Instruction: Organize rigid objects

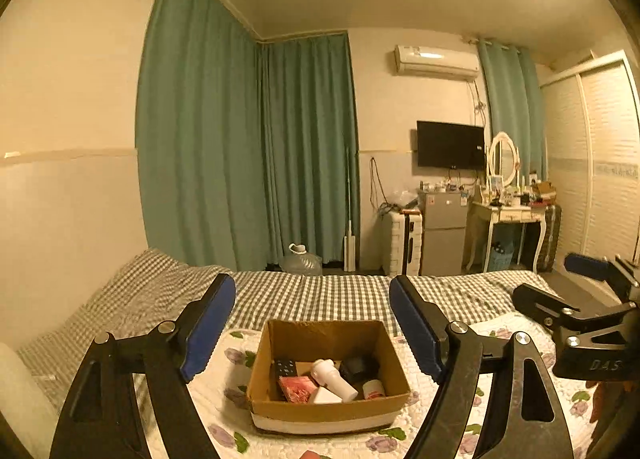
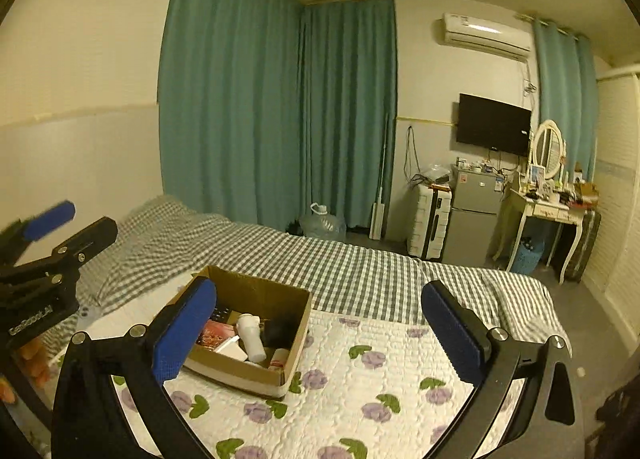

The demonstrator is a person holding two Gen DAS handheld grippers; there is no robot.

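Left tool (image 1: pixel 312 323) wide apart, empty; right tool (image 2: pixel 320 323) likewise, apparently above cardboard box (image 1: pixel 328 407).

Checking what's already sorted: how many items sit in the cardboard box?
6 visible: black keypad, white bottle, black pouch, red packet, white wedge, red-white jar. More may be hidden.

The left hand-held gripper (image 1: pixel 312 323) hangs with its blue-padded jaws spread wide, gripping nothing, and a cardboard box (image 1: pixel 329 407) sits on the flowered quilt (image 1: pixel 224 379) just below and between them. Inside the box lie a white bottle (image 1: pixel 334 377), a red packet (image 1: pixel 297 387), a black block (image 1: pixel 285 368) and a dark lump (image 1: pixel 358 368), crowded together. To its right, apart from it, the right hand-held gripper (image 1: pixel 560 279) reaches over the checked bed (image 1: pixel 312 295).
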